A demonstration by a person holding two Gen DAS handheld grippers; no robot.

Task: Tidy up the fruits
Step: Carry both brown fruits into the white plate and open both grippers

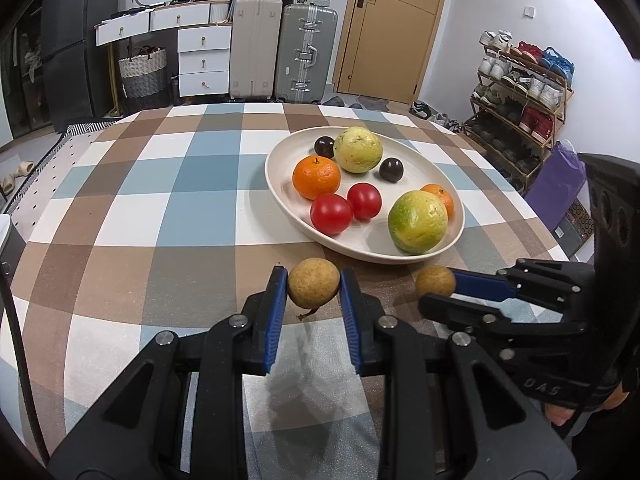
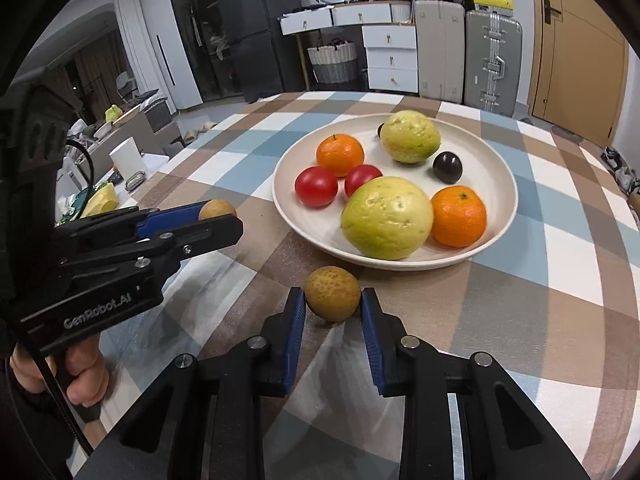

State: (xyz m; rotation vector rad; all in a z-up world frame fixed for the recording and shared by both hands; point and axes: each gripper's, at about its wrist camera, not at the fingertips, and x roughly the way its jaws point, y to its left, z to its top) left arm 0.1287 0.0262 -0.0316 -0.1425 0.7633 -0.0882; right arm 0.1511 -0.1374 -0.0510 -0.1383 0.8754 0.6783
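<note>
A lived-in home, a room used for both dining and storage. Indicated by: checked tablecloth (image 1: 160,208) on a table; shoe rack (image 1: 520,96) loaded with trainers by a wooden door (image 1: 392,28); suitcases (image 1: 280,52) stacked against the wall; white drawer unit (image 1: 204,60); woven laundry basket (image 1: 143,72); slippers (image 1: 16,176) left on the floor.

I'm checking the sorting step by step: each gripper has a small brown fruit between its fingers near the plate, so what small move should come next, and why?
Probably lift both and carry them forward over the plate's near rim. The left gripper is shut on one longan, the right gripper on the other longan, both just short of the plate where the other fruit already lies.
</note>
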